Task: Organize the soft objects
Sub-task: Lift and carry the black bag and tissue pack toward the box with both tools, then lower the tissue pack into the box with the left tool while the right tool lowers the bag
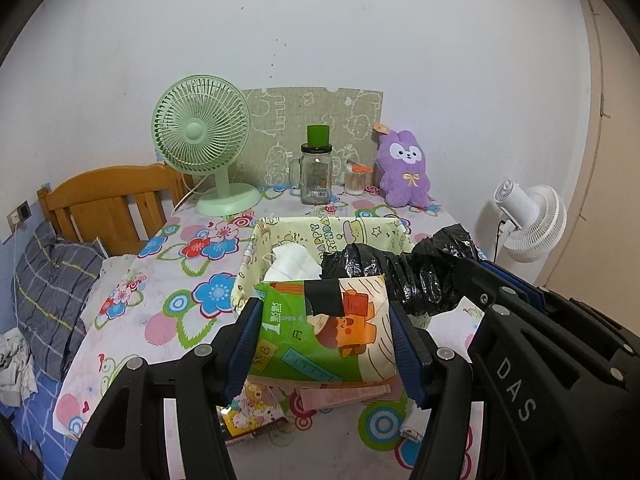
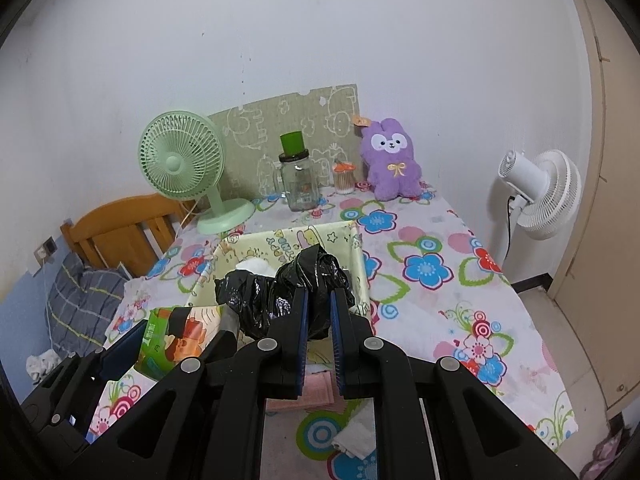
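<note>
both jaws grip: left gripper (image 1: 324,330) clamps tissue pack (image 1: 320,328), right gripper (image 2: 319,312) pinches black bag (image 2: 280,292).

both wrist views look forward and slightly down from the near table edge toward the far wall, right view set further right; both share the green fan (image 1: 202,136) and cloth basket (image 2: 344,240).

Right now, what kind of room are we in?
Probably a bedroom: a wooden headboard and plaid pillow sit left of the floral-covered table, with a purple plush toy against the wall.
</note>
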`<state>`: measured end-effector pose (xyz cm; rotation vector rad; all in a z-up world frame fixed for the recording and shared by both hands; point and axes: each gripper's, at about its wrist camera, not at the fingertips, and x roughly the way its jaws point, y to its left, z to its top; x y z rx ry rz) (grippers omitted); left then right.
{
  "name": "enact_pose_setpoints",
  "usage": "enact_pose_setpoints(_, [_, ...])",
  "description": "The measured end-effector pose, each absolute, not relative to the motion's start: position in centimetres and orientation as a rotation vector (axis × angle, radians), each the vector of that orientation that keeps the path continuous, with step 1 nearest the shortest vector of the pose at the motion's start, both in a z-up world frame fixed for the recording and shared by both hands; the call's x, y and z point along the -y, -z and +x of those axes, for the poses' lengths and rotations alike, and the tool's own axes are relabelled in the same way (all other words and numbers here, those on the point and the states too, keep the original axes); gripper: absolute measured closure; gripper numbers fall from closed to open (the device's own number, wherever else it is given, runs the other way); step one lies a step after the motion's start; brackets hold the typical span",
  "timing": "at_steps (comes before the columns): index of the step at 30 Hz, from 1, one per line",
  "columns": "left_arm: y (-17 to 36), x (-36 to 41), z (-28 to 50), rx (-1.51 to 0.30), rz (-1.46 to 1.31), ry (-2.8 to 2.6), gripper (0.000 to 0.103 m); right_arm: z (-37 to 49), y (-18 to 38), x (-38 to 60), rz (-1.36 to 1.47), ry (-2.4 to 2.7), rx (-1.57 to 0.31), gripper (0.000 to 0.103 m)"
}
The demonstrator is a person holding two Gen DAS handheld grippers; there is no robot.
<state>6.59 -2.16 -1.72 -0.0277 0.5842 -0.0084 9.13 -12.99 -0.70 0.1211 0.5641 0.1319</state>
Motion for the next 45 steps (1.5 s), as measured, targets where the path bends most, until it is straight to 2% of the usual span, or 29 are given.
enact_pose_setpoints(30, [2.0,1.1,14.1,-0.600,-0.035,-0.012,0.040,17.4,1.0,12.0,0.112,-0.152,-0.583,0.089])
enact_pose_setpoints(45, [4.5,0.6,17.8,-0.666,-0.047,0.000,0.038,20.9,3.2,11.1,0.084,-0.163,-0.651,0.089])
